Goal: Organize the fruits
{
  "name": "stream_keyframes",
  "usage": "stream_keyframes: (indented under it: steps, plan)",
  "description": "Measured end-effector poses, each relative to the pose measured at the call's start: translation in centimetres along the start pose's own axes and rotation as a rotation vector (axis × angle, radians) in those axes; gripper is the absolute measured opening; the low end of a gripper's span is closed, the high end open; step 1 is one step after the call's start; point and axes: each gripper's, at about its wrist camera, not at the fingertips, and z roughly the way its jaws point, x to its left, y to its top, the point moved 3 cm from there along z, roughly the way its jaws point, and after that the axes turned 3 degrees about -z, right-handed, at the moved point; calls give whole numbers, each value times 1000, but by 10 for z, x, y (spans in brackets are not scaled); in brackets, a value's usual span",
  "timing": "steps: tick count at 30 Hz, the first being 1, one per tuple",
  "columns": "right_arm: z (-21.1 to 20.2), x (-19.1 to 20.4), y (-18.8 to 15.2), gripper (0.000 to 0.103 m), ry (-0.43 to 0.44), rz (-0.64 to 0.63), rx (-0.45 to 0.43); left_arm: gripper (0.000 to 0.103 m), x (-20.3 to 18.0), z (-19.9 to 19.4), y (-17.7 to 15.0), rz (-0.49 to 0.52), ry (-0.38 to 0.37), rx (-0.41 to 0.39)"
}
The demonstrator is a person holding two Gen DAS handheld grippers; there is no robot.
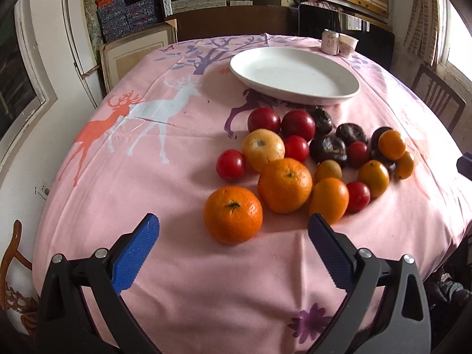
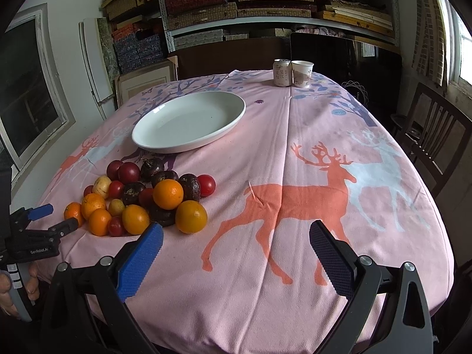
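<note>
Left wrist view: the left gripper (image 1: 233, 230) is hovering wide open and empty, its fingers flanking the nearest mandarin (image 1: 233, 214) without touching it, apparently lining up a first pick. The fruit pile (image 1: 309, 153) is lying loose on the pink-clothed desk (image 1: 132, 191), just in front of the empty white oval plate (image 1: 295, 73), the likely destination. Open cloth is lying to the left of the pile.

Right wrist view: the right gripper (image 2: 236, 236) is waiting wide open, holding nothing, over bare cloth beside the pile. A can (image 2: 280, 72) and paper cup (image 2: 302, 73) are standing near the far edge, well apart from the plate.
</note>
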Motion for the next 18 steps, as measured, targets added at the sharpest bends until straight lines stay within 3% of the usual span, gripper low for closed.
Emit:
stream_keyframes:
  steps: [4,8,10,11,13,16,18]
  plan:
    - [10,-7,-7,100,8,28,32,99,4,12,-6,12,17,14]
    - [13,-7,-8,100,31,34,45,96,6,14,0,50,86,-64]
    - [11,-6,-8,100,27,23,40,75,4,22,1,87,92,-53]
    - [10,-7,-8,100,26,22,38,70,3,26,1,90,53,-41]
    - [9,-10,-8,100,30,30,36,44,1,27,1,91,-18,-38]
    - [12,-13,-9,100,48,33,46,44,-5,26,1,114,-1,-52]
    - [17,-9,-12,100,68,10,52,44,-5,22,0,98,-36,-49]
